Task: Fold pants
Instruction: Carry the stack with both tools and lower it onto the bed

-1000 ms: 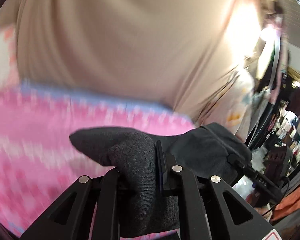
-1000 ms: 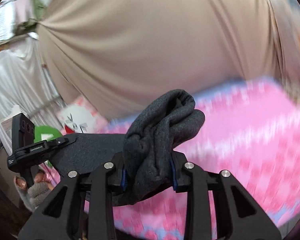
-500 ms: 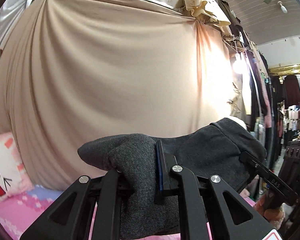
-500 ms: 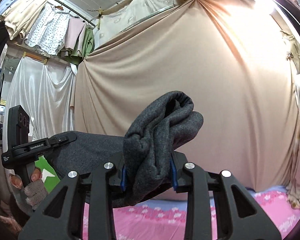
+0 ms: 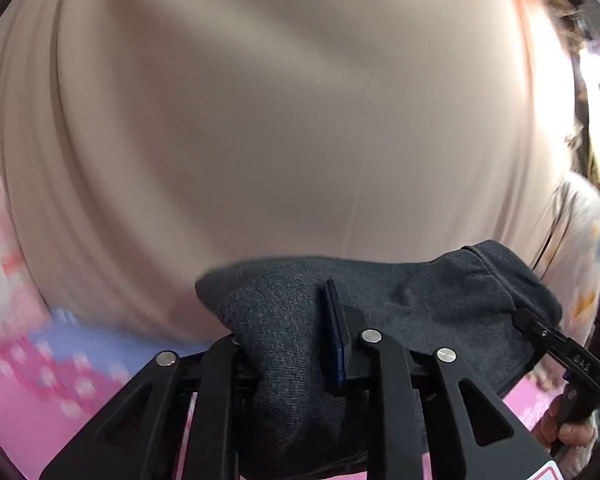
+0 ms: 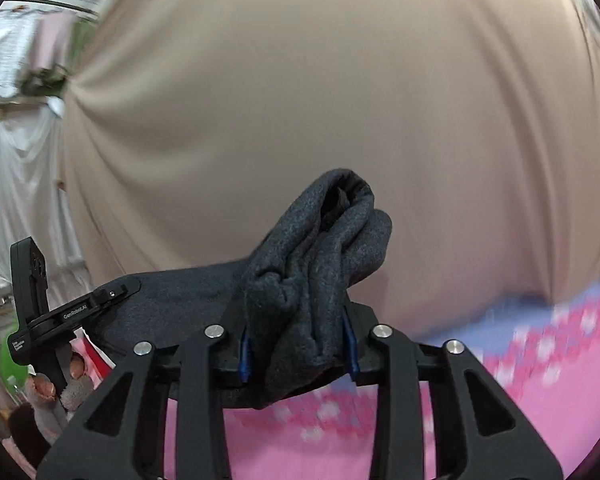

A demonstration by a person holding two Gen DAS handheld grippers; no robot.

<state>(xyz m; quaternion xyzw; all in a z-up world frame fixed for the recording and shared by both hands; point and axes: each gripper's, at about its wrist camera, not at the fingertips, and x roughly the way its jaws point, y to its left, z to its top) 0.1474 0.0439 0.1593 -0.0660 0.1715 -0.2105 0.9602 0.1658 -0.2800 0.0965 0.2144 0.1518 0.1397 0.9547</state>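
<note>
Dark grey pants [image 5: 420, 300] hang stretched in the air between my two grippers, above a pink patterned sheet [image 5: 28, 400]. My left gripper [image 5: 296, 344] is shut on one bunched corner of the pants. My right gripper [image 6: 300, 340] is shut on the other bunched corner of the pants [image 6: 324, 248]. In the left wrist view the right gripper [image 5: 556, 344] shows at the far right edge of the cloth. In the right wrist view the left gripper [image 6: 76, 312] shows at the left edge of the cloth.
A beige curtain [image 5: 280, 120] fills the background close behind. The pink sheet [image 6: 540, 380] lies below. White drapes [image 6: 16, 184] hang at the left in the right wrist view. A pale patterned garment [image 5: 576, 240] hangs at the right.
Both grippers have tipped downward with the pants still held; the views have dropped from the ceiling and hanging clothes toward the curtain and pink sheet. The frames are motion-blurred.
</note>
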